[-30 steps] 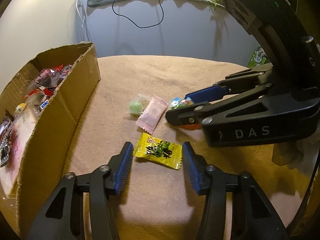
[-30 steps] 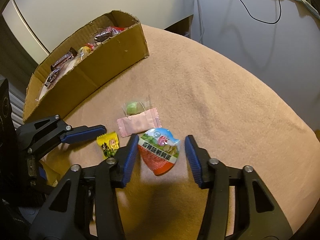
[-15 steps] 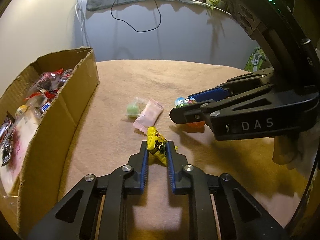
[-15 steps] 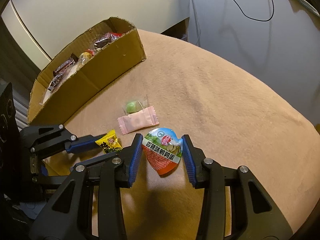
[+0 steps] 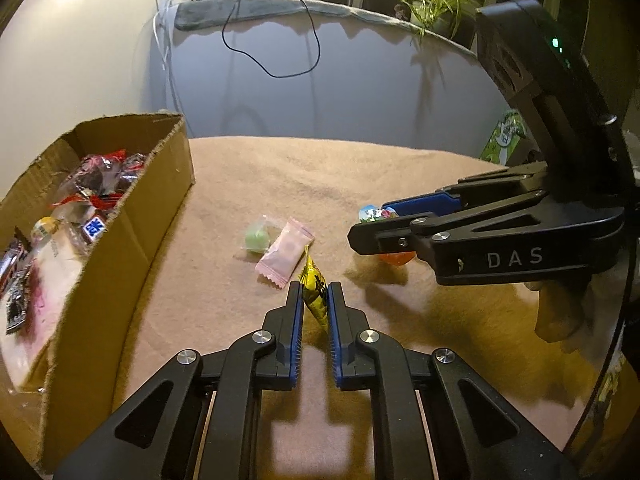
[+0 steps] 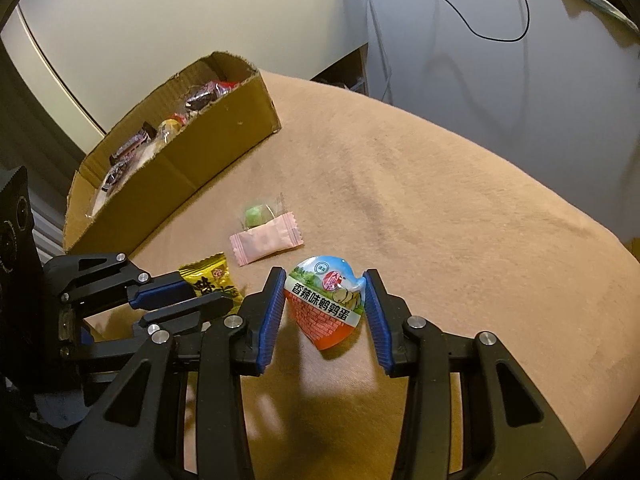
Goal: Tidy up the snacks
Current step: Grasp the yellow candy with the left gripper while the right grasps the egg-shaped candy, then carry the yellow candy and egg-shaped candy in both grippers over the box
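**Both grippers closed on snacks; box partly filled**

Left gripper point(image 5: 314, 300): the jaws are nearly together and still closing, with the blue pads pressing both faces of a yellow candy packet point(image 5: 313, 289). The packet stands on edge between the pads, its upper tip poking out beyond them, just beside the pink wrapper.

Right gripper point(image 6: 325, 300): jaws part open, pads against both sides of a teardrop-shaped snack pack point(image 6: 326, 304) with a red lower half and a blue top. Whether the pack is clear of the cloth cannot be told.

Loose items: a pink wrapper point(image 6: 266, 241) and a green sweet point(image 6: 255, 215) in clear wrap lie touching on the tan cloth point(image 6: 440, 216), between the grippers and the box.

Container: an open cardboard box point(image 5: 132, 232) sits at the left edge of the cloth. It holds several wrapped snacks, dark and red packets among them, piled loosely.
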Demonstrator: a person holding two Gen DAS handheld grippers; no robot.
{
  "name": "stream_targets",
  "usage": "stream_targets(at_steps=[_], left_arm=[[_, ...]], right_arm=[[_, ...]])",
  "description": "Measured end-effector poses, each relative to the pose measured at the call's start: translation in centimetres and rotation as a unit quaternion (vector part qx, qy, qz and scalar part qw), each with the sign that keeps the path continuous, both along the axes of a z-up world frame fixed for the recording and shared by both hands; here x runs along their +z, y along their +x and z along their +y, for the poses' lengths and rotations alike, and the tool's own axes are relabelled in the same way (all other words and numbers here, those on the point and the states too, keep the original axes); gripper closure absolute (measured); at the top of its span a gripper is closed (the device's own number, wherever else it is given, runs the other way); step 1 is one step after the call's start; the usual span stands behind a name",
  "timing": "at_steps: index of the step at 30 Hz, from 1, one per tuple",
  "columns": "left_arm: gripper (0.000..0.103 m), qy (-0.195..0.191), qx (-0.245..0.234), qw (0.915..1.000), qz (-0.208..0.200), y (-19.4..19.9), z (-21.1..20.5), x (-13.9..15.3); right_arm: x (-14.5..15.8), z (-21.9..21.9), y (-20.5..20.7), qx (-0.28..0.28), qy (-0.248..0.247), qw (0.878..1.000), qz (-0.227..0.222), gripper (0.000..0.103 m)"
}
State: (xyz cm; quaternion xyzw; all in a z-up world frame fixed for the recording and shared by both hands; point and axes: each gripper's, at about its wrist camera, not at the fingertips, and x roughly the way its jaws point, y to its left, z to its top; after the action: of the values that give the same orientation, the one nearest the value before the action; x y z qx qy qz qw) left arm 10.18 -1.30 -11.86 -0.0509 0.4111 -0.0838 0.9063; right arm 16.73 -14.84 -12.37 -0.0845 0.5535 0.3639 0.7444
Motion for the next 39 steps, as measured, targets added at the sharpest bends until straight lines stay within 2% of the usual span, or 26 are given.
stream_targets(at_steps=[9,20,29,39], left_arm=[[0.093,-0.010,0.017,0.9991,-0.036,-2.2,1.9,3.2],[0.093,-0.013,0.076,0.9944,-0.072,-4.8,8.1,6.0],[0.093,-0.008,0.120,0.9899,-0.075,-6.1,12.4,6.1],[0.093,-0.002,0.149,0.9865,-0.066,-6.8,15.8,5.5]], right_arm=[[2.5,0.2,-0.1,-0.004,0.020,1.000,-0.017,0.062],[6.4,4.0,-0.6,0.016,0.047,0.998,-0.042,0.062],[7.6,8.9,-1.1,0.049,0.059,0.996,-0.047,0.062],[7.1,14.2,-1.7,0.083,0.061,0.994,-0.039,0.062]])
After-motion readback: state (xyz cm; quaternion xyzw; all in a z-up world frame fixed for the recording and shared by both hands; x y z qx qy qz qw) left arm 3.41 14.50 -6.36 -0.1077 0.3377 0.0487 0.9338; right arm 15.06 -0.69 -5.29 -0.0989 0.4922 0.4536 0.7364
